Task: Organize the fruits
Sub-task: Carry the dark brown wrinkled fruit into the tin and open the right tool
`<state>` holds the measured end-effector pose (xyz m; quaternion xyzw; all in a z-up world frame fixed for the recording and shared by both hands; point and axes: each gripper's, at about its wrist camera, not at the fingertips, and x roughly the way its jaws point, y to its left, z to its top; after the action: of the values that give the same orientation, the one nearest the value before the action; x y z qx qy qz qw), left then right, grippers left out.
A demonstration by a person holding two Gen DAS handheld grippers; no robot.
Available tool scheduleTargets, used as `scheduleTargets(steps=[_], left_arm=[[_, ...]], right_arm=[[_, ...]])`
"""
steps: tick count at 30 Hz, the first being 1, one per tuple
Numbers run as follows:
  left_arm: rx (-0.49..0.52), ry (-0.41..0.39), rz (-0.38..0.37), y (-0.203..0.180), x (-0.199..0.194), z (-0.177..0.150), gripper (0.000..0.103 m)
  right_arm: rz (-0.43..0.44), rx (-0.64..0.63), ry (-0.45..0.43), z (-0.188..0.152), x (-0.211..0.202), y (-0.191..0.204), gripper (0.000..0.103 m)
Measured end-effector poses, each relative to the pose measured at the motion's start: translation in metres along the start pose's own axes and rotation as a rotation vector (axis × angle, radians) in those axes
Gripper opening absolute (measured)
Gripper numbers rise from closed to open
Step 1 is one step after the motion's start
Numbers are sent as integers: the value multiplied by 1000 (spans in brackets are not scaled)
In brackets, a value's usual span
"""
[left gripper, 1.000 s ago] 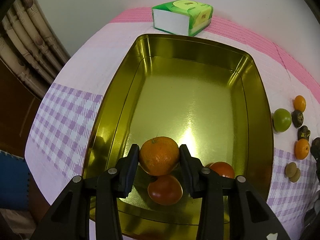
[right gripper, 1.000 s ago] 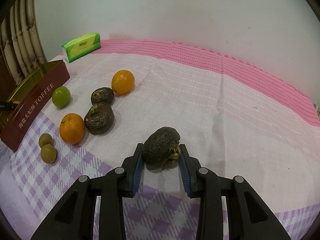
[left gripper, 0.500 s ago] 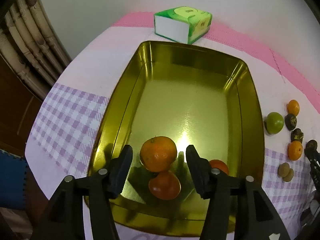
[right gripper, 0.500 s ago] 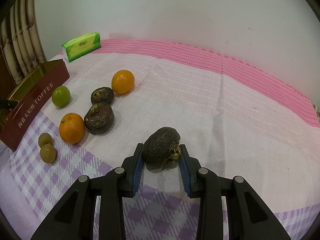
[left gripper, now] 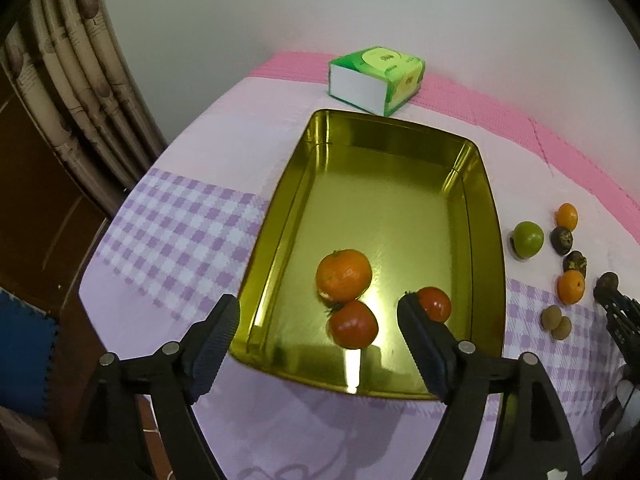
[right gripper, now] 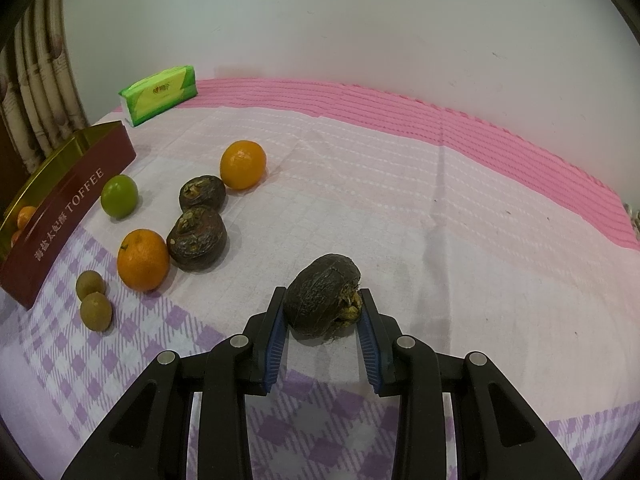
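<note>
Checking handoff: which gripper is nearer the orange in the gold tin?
Left. The left gripper hangs just above the orange in the tin, jaws just opened, nothing between them. The right gripper is out on the cloth, shut on a dark fruit.

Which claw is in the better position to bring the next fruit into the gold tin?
Right. The right claw is already shut on a dark fruit on the cloth. The left claw has just opened, empty, above the gold tin.

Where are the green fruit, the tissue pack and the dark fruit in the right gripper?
green fruit (right gripper: 119, 197), right wrist view, front face
tissue pack (right gripper: 160, 92), right wrist view, printed side
dark fruit (right gripper: 320, 294), right wrist view, upper skin
</note>
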<state>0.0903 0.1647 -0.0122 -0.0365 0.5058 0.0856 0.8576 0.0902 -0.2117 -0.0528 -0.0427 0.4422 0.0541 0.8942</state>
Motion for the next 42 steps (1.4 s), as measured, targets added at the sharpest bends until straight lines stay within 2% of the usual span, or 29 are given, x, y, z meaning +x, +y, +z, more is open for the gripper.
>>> scheduleTargets(steps=[8, 19, 24, 30, 36, 42], left_arm=[[-33, -17, 6, 13, -13, -10, 90], [-89, -44, 5, 25, -21, -16, 91], [-109, -56, 8, 30, -23, -15, 95], [-153, -66, 30, 39, -24, -13, 96], [-230, -69, 85, 56, -23, -12, 96], [-290, -69, 126, 70, -21, -13, 96]], right_arm=[[-1, -7, 10, 3, -3, 6, 34], [16, -16, -32, 14, -31, 20, 34], [58, -30, -45, 22, -43, 35, 34], [169, -77, -72, 45, -57, 78, 34], [322, -140, -68, 67, -56, 145, 34], [413, -237, -44, 71, -52, 206, 34]])
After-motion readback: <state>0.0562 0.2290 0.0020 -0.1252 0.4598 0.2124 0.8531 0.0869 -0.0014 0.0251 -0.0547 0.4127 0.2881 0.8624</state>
